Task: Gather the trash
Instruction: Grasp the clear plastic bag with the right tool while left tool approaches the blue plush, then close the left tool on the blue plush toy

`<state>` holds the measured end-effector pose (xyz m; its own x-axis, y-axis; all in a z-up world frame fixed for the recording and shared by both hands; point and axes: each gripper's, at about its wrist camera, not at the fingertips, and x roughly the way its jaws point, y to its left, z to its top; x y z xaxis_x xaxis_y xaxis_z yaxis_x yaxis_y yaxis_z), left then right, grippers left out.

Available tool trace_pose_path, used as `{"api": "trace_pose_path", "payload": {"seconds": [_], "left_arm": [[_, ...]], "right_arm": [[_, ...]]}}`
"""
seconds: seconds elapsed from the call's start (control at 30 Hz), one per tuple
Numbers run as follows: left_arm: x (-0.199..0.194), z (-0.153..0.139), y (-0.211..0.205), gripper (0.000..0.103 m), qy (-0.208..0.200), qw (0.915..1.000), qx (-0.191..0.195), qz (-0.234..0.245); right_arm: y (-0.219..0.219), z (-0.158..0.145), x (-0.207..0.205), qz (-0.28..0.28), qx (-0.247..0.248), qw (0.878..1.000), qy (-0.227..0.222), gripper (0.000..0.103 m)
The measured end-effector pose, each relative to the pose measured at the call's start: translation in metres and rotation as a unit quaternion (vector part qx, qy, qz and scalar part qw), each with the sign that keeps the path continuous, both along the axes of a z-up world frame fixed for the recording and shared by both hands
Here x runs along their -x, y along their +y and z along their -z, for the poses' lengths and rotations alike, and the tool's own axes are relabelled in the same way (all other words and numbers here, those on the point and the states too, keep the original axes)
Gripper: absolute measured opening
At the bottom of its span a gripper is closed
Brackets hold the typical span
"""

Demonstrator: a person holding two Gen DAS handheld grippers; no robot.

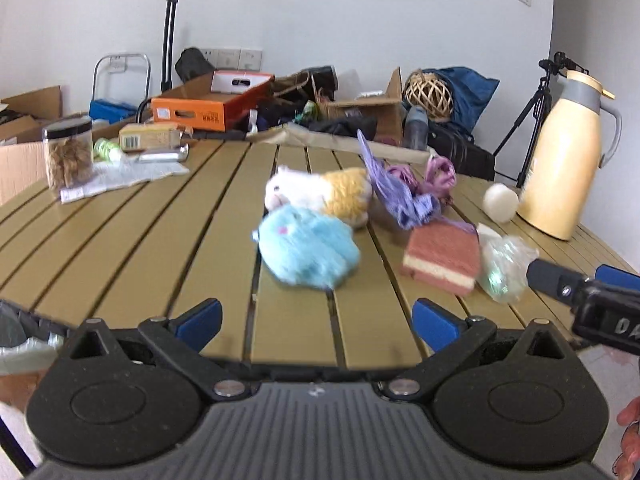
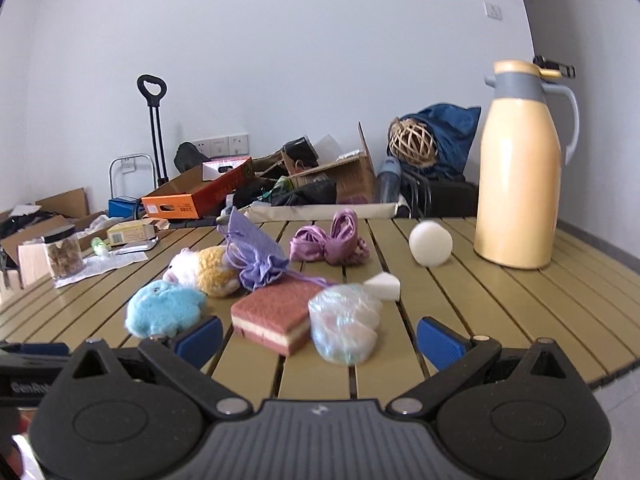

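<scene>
Slatted tan table point(image 2: 500, 304) fills both views, white wall and cluttered boxes behind. From left: a jar of snacks point(image 2: 64, 254) on paper, a blue plush toy point(image 2: 164, 308) touching a white-and-yellow plush point(image 2: 204, 270), a lilac drawstring pouch point(image 2: 256, 258), a pink sponge point(image 2: 276, 316), and touching its right edge a crumpled clear plastic wrapper point(image 2: 346, 322), then a white ball point(image 2: 430, 242) and a yellow thermos jug point(image 2: 520, 172). Left gripper point(image 1: 316, 320) and right gripper point(image 2: 318, 338) both hover at the near edge, jaws spread wide, holding nothing.
</scene>
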<state>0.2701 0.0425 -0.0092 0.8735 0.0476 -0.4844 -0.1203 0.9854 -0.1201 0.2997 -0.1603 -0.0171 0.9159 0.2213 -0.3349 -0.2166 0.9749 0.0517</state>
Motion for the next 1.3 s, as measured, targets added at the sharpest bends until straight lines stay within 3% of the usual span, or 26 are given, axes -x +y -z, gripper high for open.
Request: {"api": "trace_pose_path", "payload": {"seconds": [0.27, 0.37, 0.5, 0.57, 0.6, 0.7, 0.97, 1.3], "left_arm": [[-0.028, -0.011, 0.019, 0.103, -0.035, 0.9994, -0.008, -0.005], [-0.040, -0.011, 0.023, 0.103, -0.034, 0.9993, -0.010, -0.010], [-0.054, -0.009, 0.028, 0.103, -0.027, 0.9994, -0.014, -0.017], [-0.057, -0.008, 0.030, 0.103, -0.024, 0.9995, -0.012, -0.018], [-0.060, -0.007, 0.030, 0.103, -0.021, 0.9996, -0.012, -0.016], [-0.066, -0.002, 0.028, 0.103, -0.016, 0.9998, -0.012, -0.010], [-0.085, 0.004, 0.015, 0.103, 0.016, 0.9994, -0.029, 0.006], [-0.113, 0.015, 0.008, 0.103, 0.051, 0.9980, -0.027, -0.024]], "right_arm": [[0.006, 0.015, -0.043, 0.041, 0.008, 0.999, 0.020, 0.103], [0.005, 0.021, -0.056, 0.055, 0.003, 0.998, 0.031, 0.095], [0.004, 0.030, -0.069, 0.051, -0.012, 0.998, 0.036, 0.078], [0.004, 0.034, -0.074, 0.046, -0.021, 0.998, 0.041, 0.060], [0.004, 0.037, -0.076, 0.041, -0.029, 0.997, 0.050, 0.046], [0.005, 0.041, -0.077, 0.043, -0.030, 0.996, 0.071, 0.037], [-0.018, 0.031, -0.055, 0.067, -0.073, 0.994, 0.042, 0.035], [-0.040, 0.030, -0.052, 0.086, -0.064, 0.994, 0.035, 0.035]]}}
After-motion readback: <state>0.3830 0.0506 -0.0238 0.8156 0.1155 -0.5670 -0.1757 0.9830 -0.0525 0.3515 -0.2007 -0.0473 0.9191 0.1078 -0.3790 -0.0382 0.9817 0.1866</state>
